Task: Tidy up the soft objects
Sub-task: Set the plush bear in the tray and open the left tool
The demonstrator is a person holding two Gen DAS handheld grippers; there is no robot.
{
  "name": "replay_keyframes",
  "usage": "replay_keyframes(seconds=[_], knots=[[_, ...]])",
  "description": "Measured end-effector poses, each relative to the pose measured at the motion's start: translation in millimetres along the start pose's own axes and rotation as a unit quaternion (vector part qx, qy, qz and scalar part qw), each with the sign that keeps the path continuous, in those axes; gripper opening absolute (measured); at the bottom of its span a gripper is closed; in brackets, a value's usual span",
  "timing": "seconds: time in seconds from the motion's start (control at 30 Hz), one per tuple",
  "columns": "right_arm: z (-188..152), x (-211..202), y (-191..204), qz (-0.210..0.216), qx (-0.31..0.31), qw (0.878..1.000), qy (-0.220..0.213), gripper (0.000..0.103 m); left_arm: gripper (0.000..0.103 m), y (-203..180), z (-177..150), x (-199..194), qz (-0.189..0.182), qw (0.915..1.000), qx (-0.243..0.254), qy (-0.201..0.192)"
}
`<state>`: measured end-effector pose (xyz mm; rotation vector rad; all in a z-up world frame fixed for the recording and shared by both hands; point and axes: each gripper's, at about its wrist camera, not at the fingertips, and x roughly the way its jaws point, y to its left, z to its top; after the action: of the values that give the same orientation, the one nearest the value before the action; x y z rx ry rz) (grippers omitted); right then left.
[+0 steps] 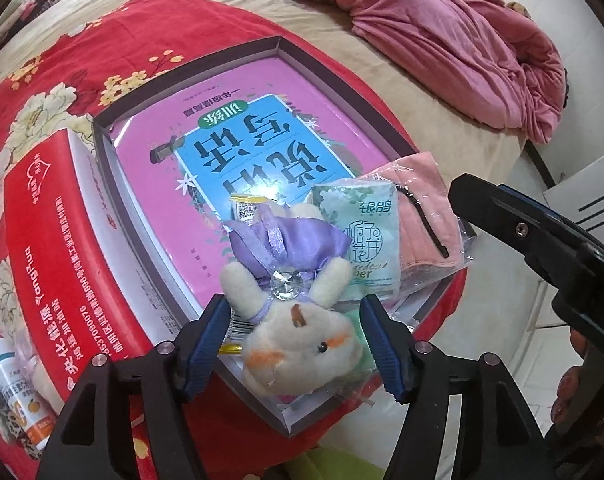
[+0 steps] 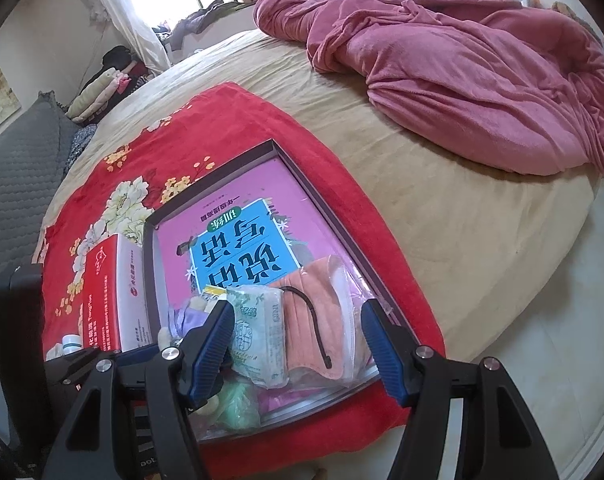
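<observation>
**A:** Where are you now?

**B:** The plush rabbit (image 1: 302, 344) lies in the box (image 1: 190, 68) corner beside the tissue pack (image 1: 361, 224). Your left tongs (image 1: 298, 340) straddle it, pads clear; right tongs (image 2: 298, 344) hang open, empty.

**A:** Next?

**B:** Probably lift the left straight up without snagging the rabbit.

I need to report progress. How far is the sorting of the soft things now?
Done: the tissue pack and bagged pink cloth lie in the box. In hand: the plush rabbit sits between the open left gripper pads, in the box. What is left I cannot tell.
</observation>
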<state>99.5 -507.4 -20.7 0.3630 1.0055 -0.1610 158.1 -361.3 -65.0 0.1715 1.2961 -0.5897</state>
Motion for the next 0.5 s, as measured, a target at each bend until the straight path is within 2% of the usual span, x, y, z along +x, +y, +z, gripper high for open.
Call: replay_keyframes(seconds=[0.13,0.5], knots=[[0.3,-3.0,1.2,-0.002,-0.002,1.0,-0.003,0.065,0.074,0.0,-1.9,-4.9,-0.003,1.0,-0.001,-0.006],[0.5,-12.3,1.6,-0.006,-0.002,1.0,-0.009,0.066,0.075,0.3,-3.8,-20.4,-0.005,0.9997,-0.002,-0.025]])
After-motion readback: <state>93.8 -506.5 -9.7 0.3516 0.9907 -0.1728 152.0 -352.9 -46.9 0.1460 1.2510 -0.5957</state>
